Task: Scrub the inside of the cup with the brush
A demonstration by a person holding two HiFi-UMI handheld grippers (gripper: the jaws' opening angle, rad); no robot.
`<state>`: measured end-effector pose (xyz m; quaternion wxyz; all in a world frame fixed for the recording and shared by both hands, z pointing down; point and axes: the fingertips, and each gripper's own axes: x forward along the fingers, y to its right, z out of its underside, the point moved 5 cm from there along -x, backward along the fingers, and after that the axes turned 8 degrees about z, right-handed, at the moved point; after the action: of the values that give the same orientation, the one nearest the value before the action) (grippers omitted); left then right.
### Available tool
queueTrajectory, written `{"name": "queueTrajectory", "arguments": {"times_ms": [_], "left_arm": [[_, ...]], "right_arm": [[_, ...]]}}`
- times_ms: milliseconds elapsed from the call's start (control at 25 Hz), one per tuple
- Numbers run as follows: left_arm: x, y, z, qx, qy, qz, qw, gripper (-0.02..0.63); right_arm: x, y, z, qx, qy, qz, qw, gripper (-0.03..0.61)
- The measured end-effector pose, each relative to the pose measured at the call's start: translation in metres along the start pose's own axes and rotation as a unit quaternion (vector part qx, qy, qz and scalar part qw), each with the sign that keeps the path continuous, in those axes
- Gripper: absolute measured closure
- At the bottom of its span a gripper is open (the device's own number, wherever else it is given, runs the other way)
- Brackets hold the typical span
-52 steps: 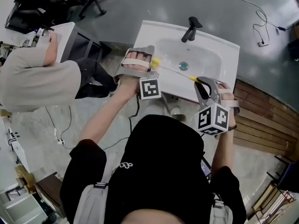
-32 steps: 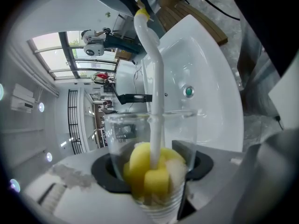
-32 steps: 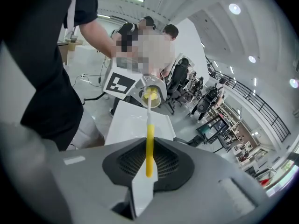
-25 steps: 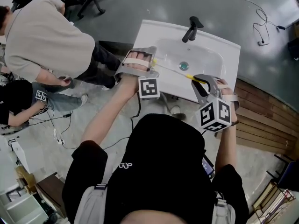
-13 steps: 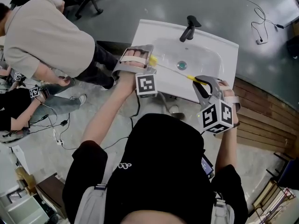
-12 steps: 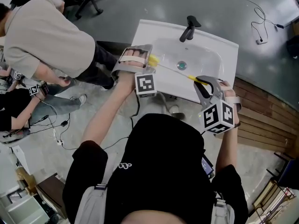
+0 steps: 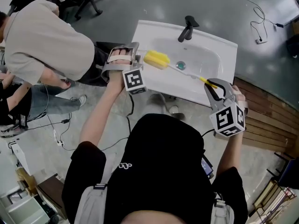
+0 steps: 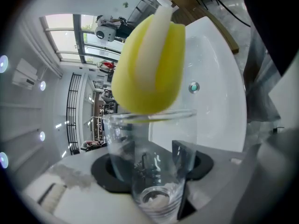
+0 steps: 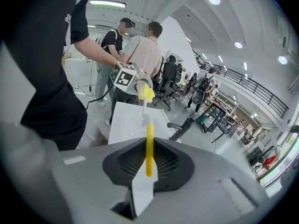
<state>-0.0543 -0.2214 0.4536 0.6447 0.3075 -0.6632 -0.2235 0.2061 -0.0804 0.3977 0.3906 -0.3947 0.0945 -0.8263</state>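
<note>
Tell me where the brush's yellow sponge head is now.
In the head view the brush's yellow sponge head hangs over the white sink's left side, right at the mouth of the clear glass cup in the left hand-held gripper.

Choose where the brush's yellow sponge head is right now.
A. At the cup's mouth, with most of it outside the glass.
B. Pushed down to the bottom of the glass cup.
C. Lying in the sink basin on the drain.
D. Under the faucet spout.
A: in the left gripper view the sponge head bulges above the rim of the cup, and the glass below the rim shows no sponge.
</note>
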Motion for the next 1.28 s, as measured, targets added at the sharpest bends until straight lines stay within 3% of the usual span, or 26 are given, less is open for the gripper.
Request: {"name": "queueTrajectory", "arguments": {"times_ms": [120,240,400,640,920,1280], "left_arm": [[0.002,-0.004,0.006,-0.041,0.019,-0.008,0.9989,0.336],[0.000,-0.005,0.002,-0.116,0.062,0.006,0.9912,0.336],[-0.003,-0.008,-0.004,-0.214,0.122,0.027,0.9688,0.336],[-0.009,-0.014,-0.016,-0.293,0.182,0.020,0.9384,0.336],[-0.025,-0.025,-0.034,-0.370,0.263,0.028,0.8906,0.336],[-0.059,-0.044,-0.058,-0.445,0.360,0.028,0.8198,0.336]], "right_arm": [[-0.005,0.007,0.004,0.028,0.007,0.010,1.000,0.530],[-0.006,0.012,0.008,0.058,0.018,0.022,0.998,0.531],[-0.009,0.019,0.008,0.111,0.045,0.043,0.992,0.529],[-0.008,0.026,0.002,0.174,0.093,0.068,0.978,0.529],[-0.006,0.041,-0.010,0.237,0.140,0.103,0.956,0.529],[-0.010,0.063,-0.032,0.323,0.219,0.141,0.910,0.529]]}}
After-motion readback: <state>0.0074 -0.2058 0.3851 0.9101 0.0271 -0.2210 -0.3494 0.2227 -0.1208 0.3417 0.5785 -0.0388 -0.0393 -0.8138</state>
